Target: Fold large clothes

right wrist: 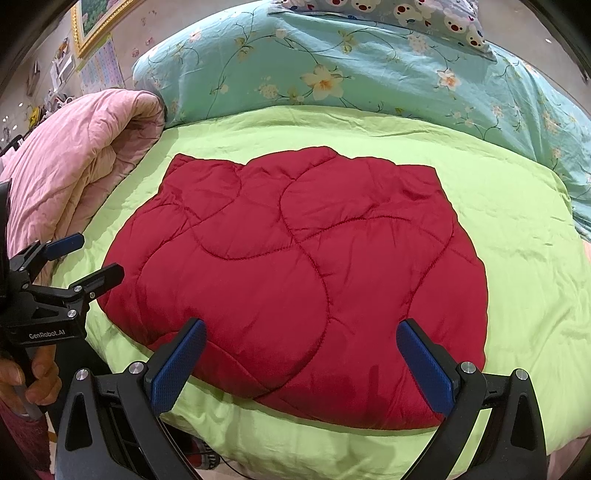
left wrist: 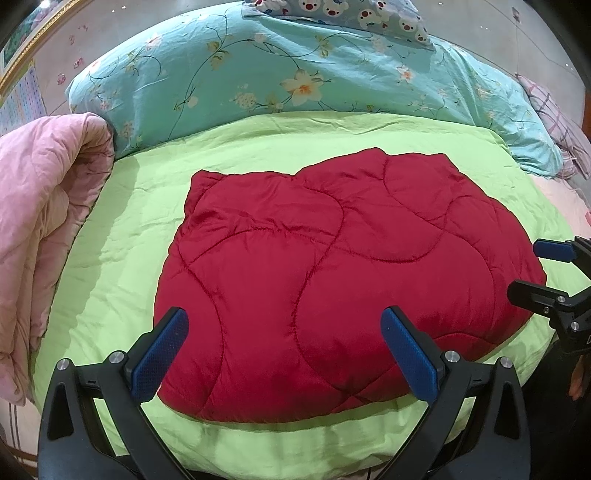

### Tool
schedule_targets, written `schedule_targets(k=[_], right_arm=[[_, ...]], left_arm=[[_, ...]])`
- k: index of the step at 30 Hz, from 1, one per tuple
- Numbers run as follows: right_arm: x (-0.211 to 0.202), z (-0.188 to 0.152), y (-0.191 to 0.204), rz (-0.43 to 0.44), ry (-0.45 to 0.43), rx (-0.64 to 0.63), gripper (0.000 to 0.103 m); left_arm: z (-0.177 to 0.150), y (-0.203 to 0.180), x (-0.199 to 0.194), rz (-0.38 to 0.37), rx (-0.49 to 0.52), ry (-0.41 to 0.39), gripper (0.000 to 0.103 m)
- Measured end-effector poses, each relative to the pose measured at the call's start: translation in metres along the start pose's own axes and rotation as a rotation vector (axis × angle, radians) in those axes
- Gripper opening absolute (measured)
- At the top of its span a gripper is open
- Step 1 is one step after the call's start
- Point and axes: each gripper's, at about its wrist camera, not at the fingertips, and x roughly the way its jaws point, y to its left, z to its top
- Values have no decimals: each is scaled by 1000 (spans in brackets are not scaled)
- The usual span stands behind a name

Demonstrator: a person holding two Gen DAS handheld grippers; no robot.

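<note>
A red quilted garment (left wrist: 332,280) lies folded into a compact block on the light green sheet (left wrist: 122,236); it also shows in the right wrist view (right wrist: 295,277). My left gripper (left wrist: 284,332) is open and empty, held above the garment's near edge; it also shows at the left of the right wrist view (right wrist: 88,258). My right gripper (right wrist: 301,345) is open and empty, above the garment's near edge; it also shows at the right edge of the left wrist view (left wrist: 535,269). Neither touches the cloth.
A rolled pink quilt (left wrist: 44,221) lies on the left of the bed. A teal floral duvet (left wrist: 295,74) is heaped along the back, with a bear-print pillow (left wrist: 351,14) behind it. The bed's front edge (left wrist: 295,450) is just under the grippers.
</note>
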Motion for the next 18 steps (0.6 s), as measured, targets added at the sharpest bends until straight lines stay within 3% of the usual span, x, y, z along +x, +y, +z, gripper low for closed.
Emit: schedule_targets(k=[18], right_arm=[[5,4,-1,-5,5,3,103]], left_arm=[[4,0,4,-6,2,4,103]])
